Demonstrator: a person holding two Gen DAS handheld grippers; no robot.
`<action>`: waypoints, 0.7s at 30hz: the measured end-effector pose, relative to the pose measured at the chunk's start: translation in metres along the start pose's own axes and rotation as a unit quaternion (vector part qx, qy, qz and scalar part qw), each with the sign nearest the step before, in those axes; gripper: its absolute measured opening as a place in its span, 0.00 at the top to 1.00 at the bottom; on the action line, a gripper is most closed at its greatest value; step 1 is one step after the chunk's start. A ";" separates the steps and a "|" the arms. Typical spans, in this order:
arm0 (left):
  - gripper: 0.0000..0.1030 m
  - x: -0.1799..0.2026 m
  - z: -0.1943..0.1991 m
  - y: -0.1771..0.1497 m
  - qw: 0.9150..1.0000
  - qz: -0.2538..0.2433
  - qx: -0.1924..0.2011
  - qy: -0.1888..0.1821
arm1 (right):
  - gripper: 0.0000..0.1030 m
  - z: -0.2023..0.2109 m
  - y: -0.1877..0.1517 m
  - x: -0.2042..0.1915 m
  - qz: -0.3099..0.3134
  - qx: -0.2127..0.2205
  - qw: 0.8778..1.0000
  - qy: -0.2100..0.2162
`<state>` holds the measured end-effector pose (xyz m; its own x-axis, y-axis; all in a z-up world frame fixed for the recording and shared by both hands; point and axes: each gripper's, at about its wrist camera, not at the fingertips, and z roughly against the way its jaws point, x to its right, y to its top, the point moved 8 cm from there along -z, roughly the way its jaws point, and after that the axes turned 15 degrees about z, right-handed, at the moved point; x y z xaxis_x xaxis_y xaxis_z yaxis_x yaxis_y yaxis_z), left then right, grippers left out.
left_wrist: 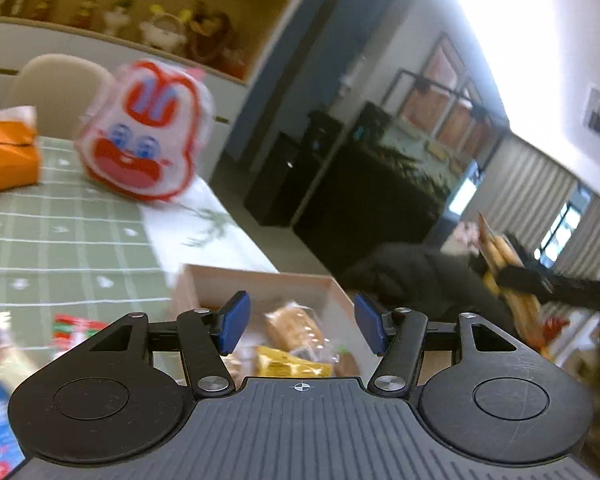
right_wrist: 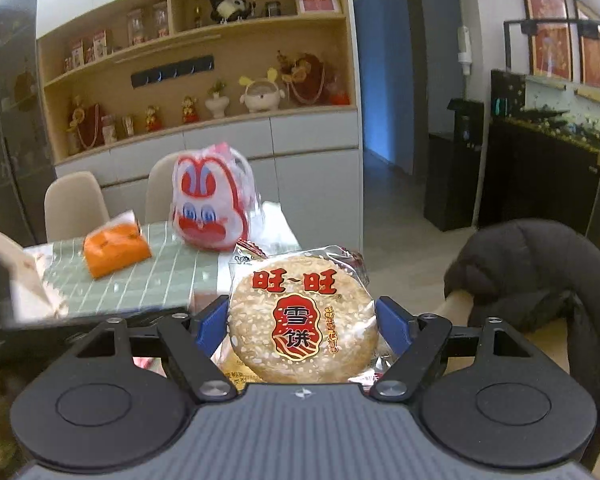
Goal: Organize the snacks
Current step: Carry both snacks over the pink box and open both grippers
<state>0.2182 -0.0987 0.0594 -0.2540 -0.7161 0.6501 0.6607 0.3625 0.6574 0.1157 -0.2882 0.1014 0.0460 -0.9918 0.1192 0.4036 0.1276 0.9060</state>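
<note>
Right gripper [right_wrist: 303, 322] clamped on rice cracker pack [right_wrist: 302, 320]: light, brittle, slippery wrap; best held by edges. Left gripper [left_wrist: 300, 330] apart, empty.

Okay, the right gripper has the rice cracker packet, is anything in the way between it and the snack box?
Nothing visible. The right gripper holds the rice cracker packet in open air beside the box, whose open top holds only a few snacks, leaving room.
</note>
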 end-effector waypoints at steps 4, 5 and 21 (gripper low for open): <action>0.38 -0.031 0.034 0.009 0.999 0.016 0.005 0.051 | 0.21 -0.025 0.041 -0.006 0.003 0.009 1.000 0.000; 0.38 -0.044 0.042 0.007 0.997 0.020 -0.001 0.068 | 0.17 -0.035 0.048 -0.010 0.011 0.001 1.000 0.005; 0.38 -0.191 0.139 -0.008 0.978 0.132 -0.006 0.163 | 0.17 -0.089 -0.002 -0.158 0.112 -0.114 0.982 0.099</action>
<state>0.1627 0.1181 -0.0172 0.1645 -0.7513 0.6391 0.6820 0.5547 0.4766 0.1891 -0.1320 0.0446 0.3242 -0.9236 0.2044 0.5565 0.3610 0.7483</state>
